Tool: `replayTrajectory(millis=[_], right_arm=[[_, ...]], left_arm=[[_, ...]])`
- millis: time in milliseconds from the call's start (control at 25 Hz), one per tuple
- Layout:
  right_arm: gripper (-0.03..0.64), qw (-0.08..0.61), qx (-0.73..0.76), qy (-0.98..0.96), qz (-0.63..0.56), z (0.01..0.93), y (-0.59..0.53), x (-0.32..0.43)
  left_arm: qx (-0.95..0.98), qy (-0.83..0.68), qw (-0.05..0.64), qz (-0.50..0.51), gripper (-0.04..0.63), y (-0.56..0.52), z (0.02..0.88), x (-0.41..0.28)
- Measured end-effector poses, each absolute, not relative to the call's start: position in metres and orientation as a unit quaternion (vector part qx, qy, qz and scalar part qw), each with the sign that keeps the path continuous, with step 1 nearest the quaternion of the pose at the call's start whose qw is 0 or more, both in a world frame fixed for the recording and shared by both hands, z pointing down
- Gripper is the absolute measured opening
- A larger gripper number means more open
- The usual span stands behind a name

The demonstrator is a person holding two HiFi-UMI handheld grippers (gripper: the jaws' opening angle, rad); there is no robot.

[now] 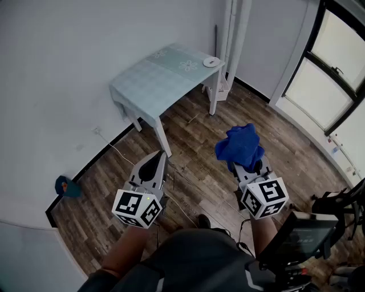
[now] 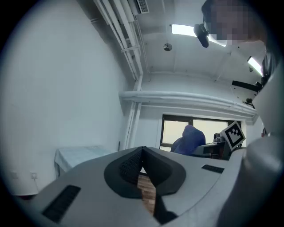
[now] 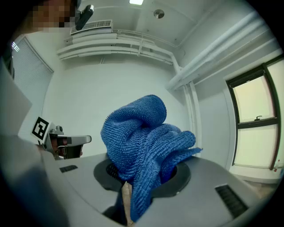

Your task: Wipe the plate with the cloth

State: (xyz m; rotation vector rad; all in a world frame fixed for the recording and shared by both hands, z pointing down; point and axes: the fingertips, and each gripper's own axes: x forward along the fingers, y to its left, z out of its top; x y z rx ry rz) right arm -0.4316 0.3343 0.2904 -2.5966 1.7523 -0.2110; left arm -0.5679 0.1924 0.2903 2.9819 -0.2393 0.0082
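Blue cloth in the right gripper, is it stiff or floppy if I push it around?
Probably floppy: the blue cloth bunches in soft folds above the right gripper. Likely light, since it stands bunched without sagging. Its nubby weave should grip rather than slide.

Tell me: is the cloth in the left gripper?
No, the cloth is clamped in the right gripper; the left gripper is shut and empty.

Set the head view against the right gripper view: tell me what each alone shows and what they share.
Head view only: the table with the plate at its far corner, and the wooden floor. Right gripper view only: the ceiling lamp. Both: the blue cloth clamped in the right gripper, and the window.
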Motion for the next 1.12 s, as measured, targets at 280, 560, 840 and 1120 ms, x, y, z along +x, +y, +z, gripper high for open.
replayTrajectory(millis=[280, 560, 840, 1120], right_arm=[[0.129, 0.02, -0.823, 0.561, -0.084, 0.29, 0.326, -0.439], [0.129, 0.01, -0.836, 0.541, -0.089, 0.298, 0.322, -0.446], [0.129, 0.023, -0.832, 0.548, -0.086, 0.299, 0.311, -0.434], [0.129, 0.029, -0.823, 0.562, -0.077, 0.297, 0.298, -0.388]], left_arm=[[0.993, -0.082, 0.081, -0.002, 0.009, 0.182, 0.29, -0.573], [0.994, -0.059, 0.091, -0.008, 0.009, 0.173, 0.301, -0.573], [0.994, -0.066, 0.083, -0.002, 0.009, 0.16, 0.299, -0.562], [0.995, -0.074, 0.07, -0.005, 0.009, 0.153, 0.293, -0.514]])
